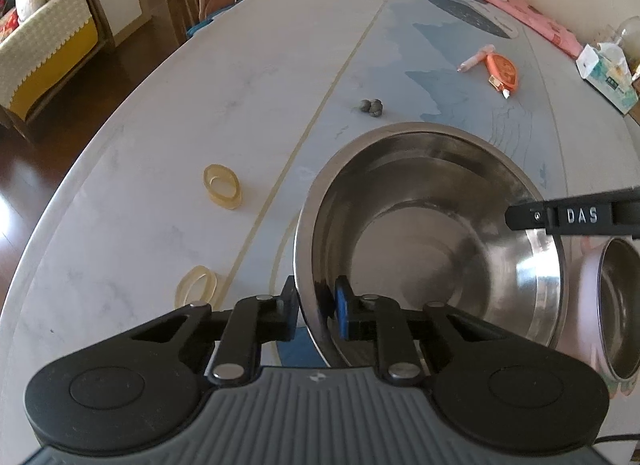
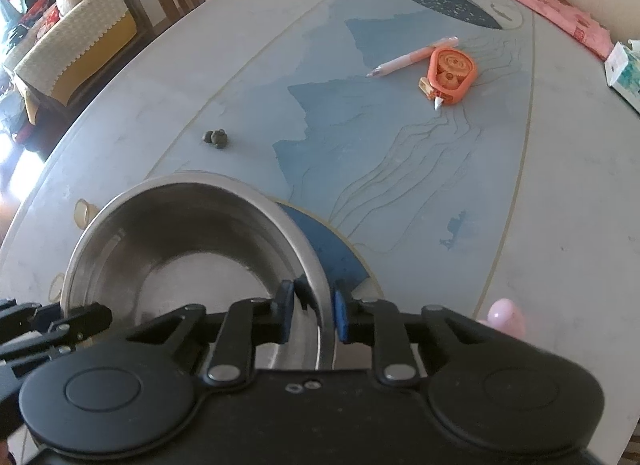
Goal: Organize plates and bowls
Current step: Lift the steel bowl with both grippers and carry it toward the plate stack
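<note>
A large steel bowl [image 1: 432, 241] sits on the blue table mat [image 1: 420, 77]. My left gripper [image 1: 316, 307] is closed on its near left rim, one pad inside and one outside. My right gripper [image 2: 314, 311] straddles the bowl's [image 2: 180, 249] right rim with a small gap at the pads; its finger shows in the left wrist view [image 1: 576, 217]. A pink bowl with a steel liner [image 1: 612, 309] stands right of the big bowl; its pink edge shows in the right wrist view [image 2: 506, 315].
Two yellowish tape rings [image 1: 222, 187] [image 1: 196, 285] lie left of the bowl. A grey clay lump [image 2: 216, 137], a pink pen [image 2: 412, 57] and an orange correction-tape dispenser [image 2: 452, 75] lie farther out. A tissue box [image 1: 608, 77] and pink cloth [image 1: 520, 5] lie at right.
</note>
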{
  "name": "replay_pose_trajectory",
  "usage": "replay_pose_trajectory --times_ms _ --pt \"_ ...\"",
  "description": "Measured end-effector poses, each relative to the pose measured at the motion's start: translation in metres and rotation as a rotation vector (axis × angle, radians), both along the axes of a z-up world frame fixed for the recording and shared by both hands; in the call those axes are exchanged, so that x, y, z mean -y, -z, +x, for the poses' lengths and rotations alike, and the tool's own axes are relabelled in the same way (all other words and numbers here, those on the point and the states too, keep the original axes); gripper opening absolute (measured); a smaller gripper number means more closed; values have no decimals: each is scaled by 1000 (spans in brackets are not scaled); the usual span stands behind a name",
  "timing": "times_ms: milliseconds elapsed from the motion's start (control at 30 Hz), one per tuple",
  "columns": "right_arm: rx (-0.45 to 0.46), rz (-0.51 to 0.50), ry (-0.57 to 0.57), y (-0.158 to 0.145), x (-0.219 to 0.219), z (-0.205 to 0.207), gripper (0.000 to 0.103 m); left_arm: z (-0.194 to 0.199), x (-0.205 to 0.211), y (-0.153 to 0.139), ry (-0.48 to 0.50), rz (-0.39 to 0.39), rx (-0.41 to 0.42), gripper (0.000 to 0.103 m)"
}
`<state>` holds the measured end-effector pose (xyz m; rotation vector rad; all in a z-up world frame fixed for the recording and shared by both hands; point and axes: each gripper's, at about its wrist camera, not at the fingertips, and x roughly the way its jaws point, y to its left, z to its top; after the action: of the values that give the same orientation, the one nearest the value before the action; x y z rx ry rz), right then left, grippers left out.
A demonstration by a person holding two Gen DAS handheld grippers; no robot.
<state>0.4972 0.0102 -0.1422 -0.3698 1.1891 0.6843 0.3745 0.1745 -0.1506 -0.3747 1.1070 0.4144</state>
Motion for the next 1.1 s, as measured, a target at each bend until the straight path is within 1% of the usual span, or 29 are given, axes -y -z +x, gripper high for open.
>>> replay_pose_trajectory --times_ms 200,267,367,600,767,967,1100 --pt "21 24 1 -7 1 -7 20 -5 -3 -6 -19 14 19 17" --pt "31 29 -2 -12 0 -10 20 -8 -4 -10 -16 21 27 17" --pt "33 44 24 -21 1 -18 19 -14 -9 -18 -3 23 36 17" --pt "29 73 116 -48 5 -51 17 -29 -28 -41 111 23 52 17" --pt "49 71 168 -63 -1 -89 16 -46 -45 -57 170 26 49 17" --pt "38 68 230 -63 -8 -131 16 -70 -58 -64 241 48 31 17" --pt "32 46 258 -61 -8 -160 16 -86 -63 -64 272 37 20 17"
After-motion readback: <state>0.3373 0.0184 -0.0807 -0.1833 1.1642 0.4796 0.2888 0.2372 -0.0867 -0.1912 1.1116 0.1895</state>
